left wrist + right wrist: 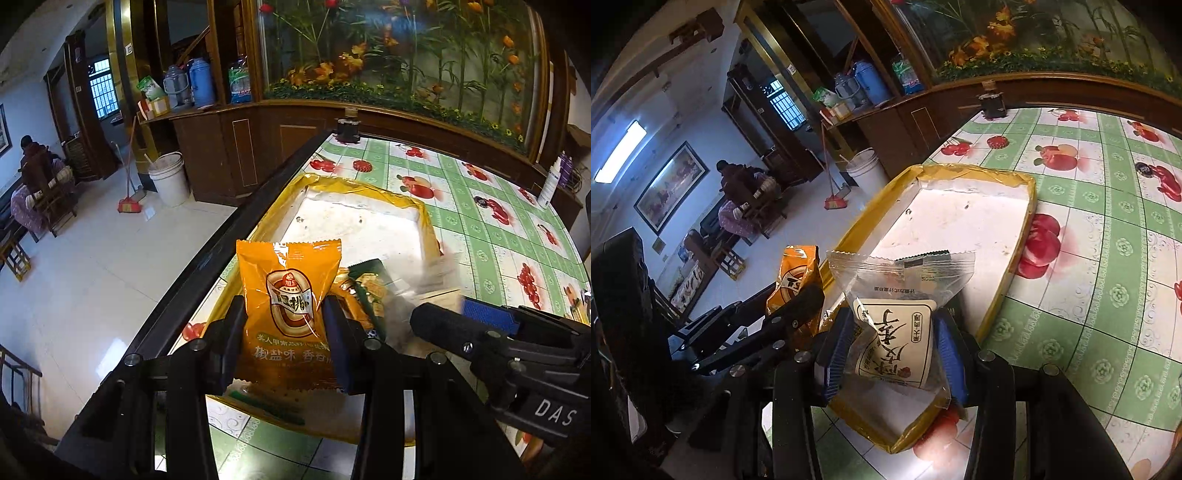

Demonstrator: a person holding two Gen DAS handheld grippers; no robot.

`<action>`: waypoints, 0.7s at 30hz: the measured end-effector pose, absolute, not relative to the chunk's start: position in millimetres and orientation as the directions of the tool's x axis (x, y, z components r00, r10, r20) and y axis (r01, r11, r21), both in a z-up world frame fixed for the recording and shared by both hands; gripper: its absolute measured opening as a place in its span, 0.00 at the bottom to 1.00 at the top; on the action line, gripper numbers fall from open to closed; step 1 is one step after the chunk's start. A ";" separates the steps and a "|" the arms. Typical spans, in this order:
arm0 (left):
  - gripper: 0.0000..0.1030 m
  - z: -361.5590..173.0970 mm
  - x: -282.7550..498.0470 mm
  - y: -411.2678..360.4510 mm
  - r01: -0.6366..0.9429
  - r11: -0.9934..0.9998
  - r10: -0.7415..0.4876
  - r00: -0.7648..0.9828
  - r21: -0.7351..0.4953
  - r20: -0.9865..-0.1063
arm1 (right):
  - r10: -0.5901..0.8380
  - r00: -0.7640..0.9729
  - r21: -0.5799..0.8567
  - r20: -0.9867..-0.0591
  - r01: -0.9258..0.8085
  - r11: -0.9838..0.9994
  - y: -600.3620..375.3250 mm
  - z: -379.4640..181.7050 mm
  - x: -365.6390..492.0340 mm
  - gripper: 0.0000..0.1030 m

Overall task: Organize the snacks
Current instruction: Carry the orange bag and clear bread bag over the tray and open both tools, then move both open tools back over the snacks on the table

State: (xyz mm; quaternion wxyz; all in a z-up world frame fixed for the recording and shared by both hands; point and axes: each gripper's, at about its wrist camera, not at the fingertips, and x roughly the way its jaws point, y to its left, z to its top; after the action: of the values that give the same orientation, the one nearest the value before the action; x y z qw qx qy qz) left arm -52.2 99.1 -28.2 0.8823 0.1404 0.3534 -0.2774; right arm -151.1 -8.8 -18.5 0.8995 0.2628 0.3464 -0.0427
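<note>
Left gripper (286, 314) has its fingers clamped on an orange foil snack packet with a brown oval logo (288, 295), held upright over the near end of the shallow yellow-rimmed cardboard tray with white floor (424, 218). Right gripper (894, 330) has its fingers clamped on a clear plastic snack packet with a cream label (897, 314), also over the tray's near end. The two grippers sit close side by side. Tray's far half is bare white floor. Tray lies along the left edge of the table with green-check fruit-print cloth (498, 236), just beside the table's black edge rail (221, 240); tiled floor drops off beyond it. Cloth to the right of the tray is mostly open. A dark green packet (373, 280) lies in the tray near the orange one.
</note>
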 end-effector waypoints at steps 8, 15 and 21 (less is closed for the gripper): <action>0.39 -31.5 -43.4 106.0 0.571 0.819 -0.376 0.598 0.047 -0.708 | 0.104 0.751 0.422 -0.652 0.244 0.873 -1.0 -17.2 -138.0 0.28; 0.40 -34.7 -43.2 103.5 0.572 0.818 -0.364 0.592 0.057 -0.720 | 0.085 0.756 0.421 -0.649 0.264 0.868 -5.4 -15.0 -150.0 0.31; 0.44 -48.2 -40.2 97.5 0.569 0.820 -0.333 0.557 0.058 -0.760 | 0.037 0.753 0.434 -0.657 0.338 0.835 -26.8 -22.5 -185.3 0.31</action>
State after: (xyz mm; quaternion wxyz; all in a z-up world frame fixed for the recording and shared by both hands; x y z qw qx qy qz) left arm -40.2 97.5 -48.2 0.8696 0.1503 0.3923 -0.2596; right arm -185.3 -26.8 -22.5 0.8950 0.2744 0.3415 -0.0839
